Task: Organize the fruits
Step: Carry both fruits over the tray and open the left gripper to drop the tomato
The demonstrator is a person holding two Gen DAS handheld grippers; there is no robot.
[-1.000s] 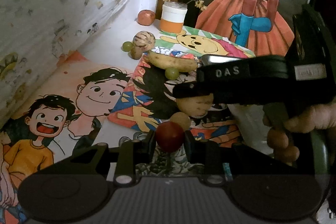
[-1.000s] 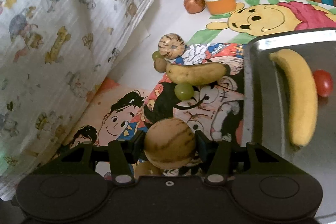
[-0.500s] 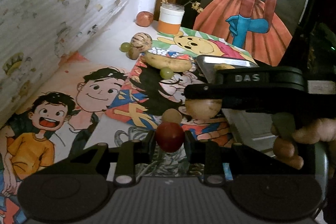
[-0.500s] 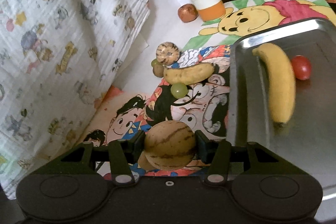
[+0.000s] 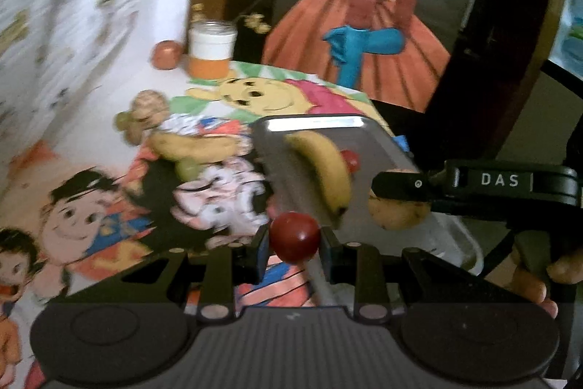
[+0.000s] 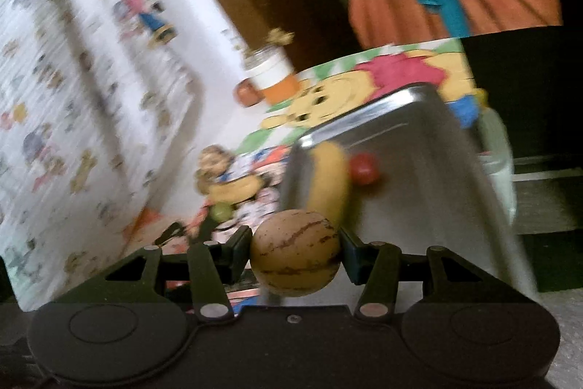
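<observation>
- The left gripper [image 5: 294, 241] is clamped on a small red fruit [image 5: 294, 236]. The two pads press it from the sides, so the round fruit cannot roll out.
- The right gripper [image 6: 296, 254] is clamped on a round tan fruit with brown stripes [image 6: 295, 252]. This fruit is bigger, so the pads stand wider apart.
- Each gripper holds one fruit, so it looks like two fruits are being carried at once.
- Both fruits are held up in the air, near the edge of the metal tray [image 6: 419, 177]. They are not in the tray yet.
- The tray sits on the surface, on top of bright cartoon pictures [image 5: 251, 93].
- A yellow banana [image 5: 324, 166] and another small red fruit [image 6: 362, 168] lie in the tray already. So the tray is likely the place where the fruits go.
- More fruits wait on the pictures beside the tray: a spotty banana [image 5: 196, 146], a green grape [image 6: 222, 211] and another striped fruit [image 5: 147, 102].
- An orange and white jar [image 5: 213, 48] stands at the back, with a reddish fruit [image 5: 167, 54] beside it.
- Both views are blurry, so small things are hard to tell.
</observation>
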